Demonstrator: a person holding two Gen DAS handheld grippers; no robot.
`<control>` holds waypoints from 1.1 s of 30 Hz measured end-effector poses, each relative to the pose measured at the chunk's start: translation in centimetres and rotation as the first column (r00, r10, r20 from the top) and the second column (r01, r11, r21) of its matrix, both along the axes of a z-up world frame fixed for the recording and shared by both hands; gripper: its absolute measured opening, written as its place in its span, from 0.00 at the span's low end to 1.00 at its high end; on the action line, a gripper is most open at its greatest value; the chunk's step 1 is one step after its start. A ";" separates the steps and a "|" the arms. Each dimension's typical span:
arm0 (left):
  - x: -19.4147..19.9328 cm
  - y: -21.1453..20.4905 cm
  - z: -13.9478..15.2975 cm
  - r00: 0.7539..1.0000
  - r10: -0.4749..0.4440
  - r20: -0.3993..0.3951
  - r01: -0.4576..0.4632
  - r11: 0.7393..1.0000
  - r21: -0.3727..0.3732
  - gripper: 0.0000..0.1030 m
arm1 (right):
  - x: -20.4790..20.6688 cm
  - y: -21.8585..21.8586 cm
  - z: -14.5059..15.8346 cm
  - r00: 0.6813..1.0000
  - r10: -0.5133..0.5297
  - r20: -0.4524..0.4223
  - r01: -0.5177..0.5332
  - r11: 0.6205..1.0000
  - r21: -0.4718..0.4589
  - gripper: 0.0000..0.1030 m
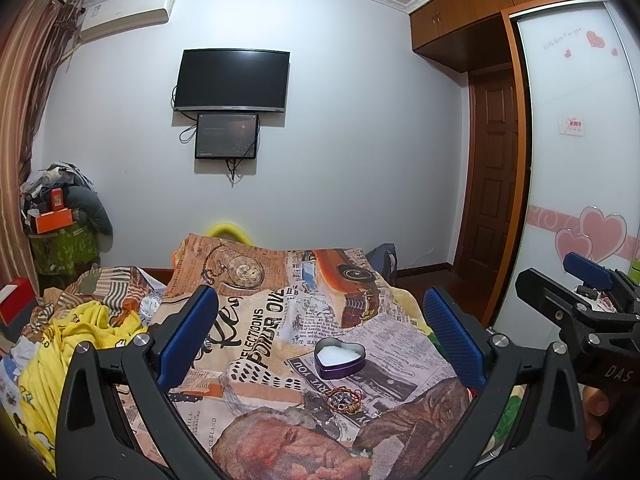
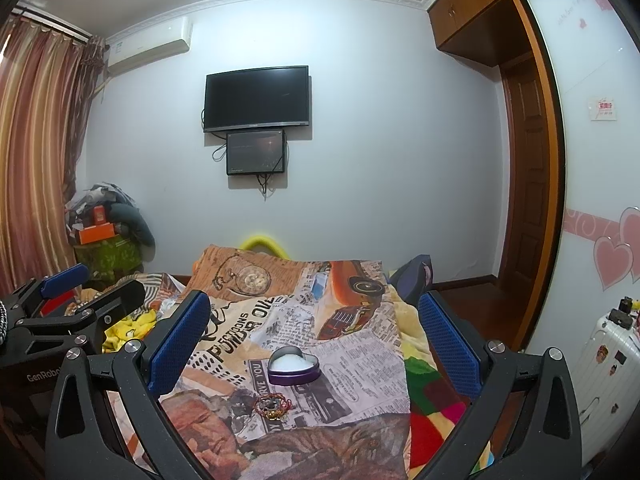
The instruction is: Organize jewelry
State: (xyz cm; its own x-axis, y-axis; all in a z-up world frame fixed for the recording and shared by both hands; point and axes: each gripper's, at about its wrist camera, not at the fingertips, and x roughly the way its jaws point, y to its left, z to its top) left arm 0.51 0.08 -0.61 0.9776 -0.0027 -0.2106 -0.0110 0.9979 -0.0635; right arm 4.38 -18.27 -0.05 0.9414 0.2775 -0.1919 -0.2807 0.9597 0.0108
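A purple heart-shaped tin with a white lining stands open on a newspaper-print blanket; it also shows in the right wrist view. A small pile of red and gold bracelets lies just in front of the tin, also seen from the right wrist. My left gripper is open and empty, held above and short of both. My right gripper is open and empty too, beside the left one. Each gripper shows at the edge of the other's view, the right gripper and the left gripper.
The blanket covers a bed. Yellow clothes and crumpled fabric lie at its left. A white suitcase stands at the right by a wardrobe. A cluttered stack with an orange box sits in the far left corner.
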 end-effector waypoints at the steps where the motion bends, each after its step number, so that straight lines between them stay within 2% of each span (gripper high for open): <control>1: 0.0 0.0 0.0 1.000 0.000 0.000 0.000 1.000 -0.001 1.00 | 0.0 -0.2 0.0 1.000 0.000 -0.001 0.000 1.000 0.000 1.00; 33: 0.2 0.0 -0.1 1.000 -0.009 -0.010 0.009 1.000 0.002 1.00 | 0.2 0.0 0.2 1.000 0.010 -0.006 -0.010 1.000 0.007 1.00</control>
